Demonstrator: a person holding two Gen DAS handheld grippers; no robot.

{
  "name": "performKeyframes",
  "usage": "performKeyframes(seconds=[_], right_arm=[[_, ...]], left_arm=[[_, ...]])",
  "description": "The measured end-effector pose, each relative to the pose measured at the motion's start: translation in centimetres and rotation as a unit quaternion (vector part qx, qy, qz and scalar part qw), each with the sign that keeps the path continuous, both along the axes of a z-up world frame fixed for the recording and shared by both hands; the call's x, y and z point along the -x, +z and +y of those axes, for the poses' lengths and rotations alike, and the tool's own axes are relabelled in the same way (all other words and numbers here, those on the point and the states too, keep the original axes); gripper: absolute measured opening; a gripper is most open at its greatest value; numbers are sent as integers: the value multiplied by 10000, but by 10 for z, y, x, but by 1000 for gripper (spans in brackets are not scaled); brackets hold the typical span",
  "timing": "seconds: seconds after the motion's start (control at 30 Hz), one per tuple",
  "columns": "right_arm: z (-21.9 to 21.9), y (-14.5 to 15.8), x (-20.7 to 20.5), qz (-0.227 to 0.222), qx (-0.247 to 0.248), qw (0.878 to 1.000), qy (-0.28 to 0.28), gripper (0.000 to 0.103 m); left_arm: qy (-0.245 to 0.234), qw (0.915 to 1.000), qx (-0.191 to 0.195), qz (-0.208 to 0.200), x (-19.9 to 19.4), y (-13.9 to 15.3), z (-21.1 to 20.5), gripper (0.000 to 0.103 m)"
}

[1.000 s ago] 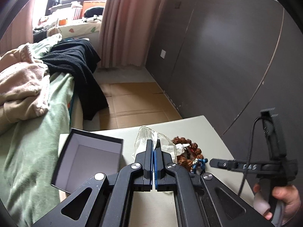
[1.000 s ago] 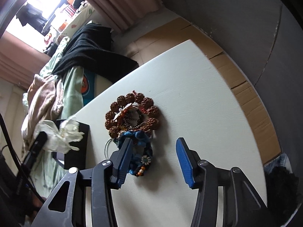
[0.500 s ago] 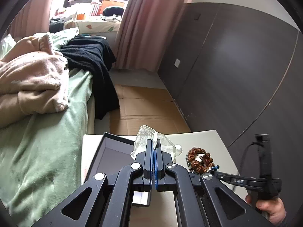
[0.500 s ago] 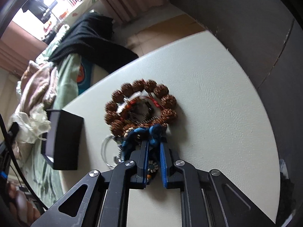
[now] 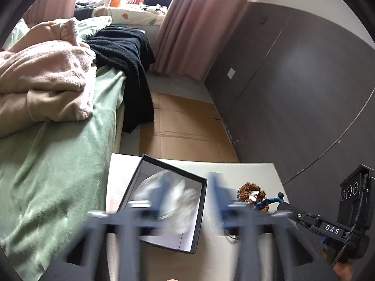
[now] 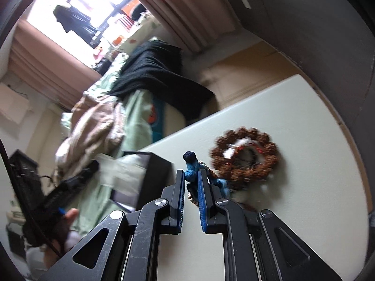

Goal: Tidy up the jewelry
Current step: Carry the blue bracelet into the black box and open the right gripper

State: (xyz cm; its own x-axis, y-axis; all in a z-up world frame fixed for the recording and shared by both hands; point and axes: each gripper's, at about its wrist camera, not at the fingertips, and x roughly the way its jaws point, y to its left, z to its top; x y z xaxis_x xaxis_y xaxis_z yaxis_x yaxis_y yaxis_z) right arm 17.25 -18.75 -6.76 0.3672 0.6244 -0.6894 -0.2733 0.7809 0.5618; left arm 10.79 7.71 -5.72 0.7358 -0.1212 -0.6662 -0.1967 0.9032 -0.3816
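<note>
My left gripper (image 5: 187, 201) is open, motion-blurred, over the black open box (image 5: 199, 213). A crumpled clear plastic bag (image 5: 171, 201) lies in the box below it. My right gripper (image 6: 191, 175) is shut on a blue knotted bracelet (image 6: 190, 166) and holds it lifted above the white table (image 6: 293, 117). In the left wrist view the blue bracelet (image 5: 269, 201) hangs from the right gripper beside the brown bead bracelet (image 5: 250, 190). The brown bead bracelet (image 6: 246, 157) lies on the table right of my right gripper. The box (image 6: 154, 173) is to its left.
A bed with green sheet (image 5: 46, 164), pink blanket (image 5: 42, 77) and black cloth (image 5: 131, 61) lies left of the table. A dark wall (image 5: 293, 93) stands behind and to the right. Cardboard (image 5: 182, 126) covers the floor beyond the table.
My left gripper has opened and let the plastic bag drop into the box. My right gripper has lifted the blue bracelet off the pile and moved it left.
</note>
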Motion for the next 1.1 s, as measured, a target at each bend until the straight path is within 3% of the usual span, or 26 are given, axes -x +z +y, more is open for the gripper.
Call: performKeyframes(seconds=[0.07,0.17,0.57,0.63,0.67,0.73,1.1], right_arm=[[8,6,2,-91,-185,9998,57,13],[21,13,6,-222,-483,9984,203,12],[87,28,17,-507,-1154,9868,1013,14],[99,26,18,-343,-1320,9837,1175,27],[107,23,17,-200,-1376,9808,1364,60],[114,17,16,-33,-1265,9822,1386,86],[59,19,12,-201,-887,9932,726,86]], left_arm=[[123,9998,-20,-169,5,6,4,78],[262,9993,-188,-208,9,13,12,78],[622,9976,-46,-310,23,19,47,78],[678,9972,5,-312,23,18,52,78],[699,9971,30,-309,24,17,54,78],[720,9970,48,-287,24,16,56,78],[471,9985,-135,-245,17,14,35,78]])
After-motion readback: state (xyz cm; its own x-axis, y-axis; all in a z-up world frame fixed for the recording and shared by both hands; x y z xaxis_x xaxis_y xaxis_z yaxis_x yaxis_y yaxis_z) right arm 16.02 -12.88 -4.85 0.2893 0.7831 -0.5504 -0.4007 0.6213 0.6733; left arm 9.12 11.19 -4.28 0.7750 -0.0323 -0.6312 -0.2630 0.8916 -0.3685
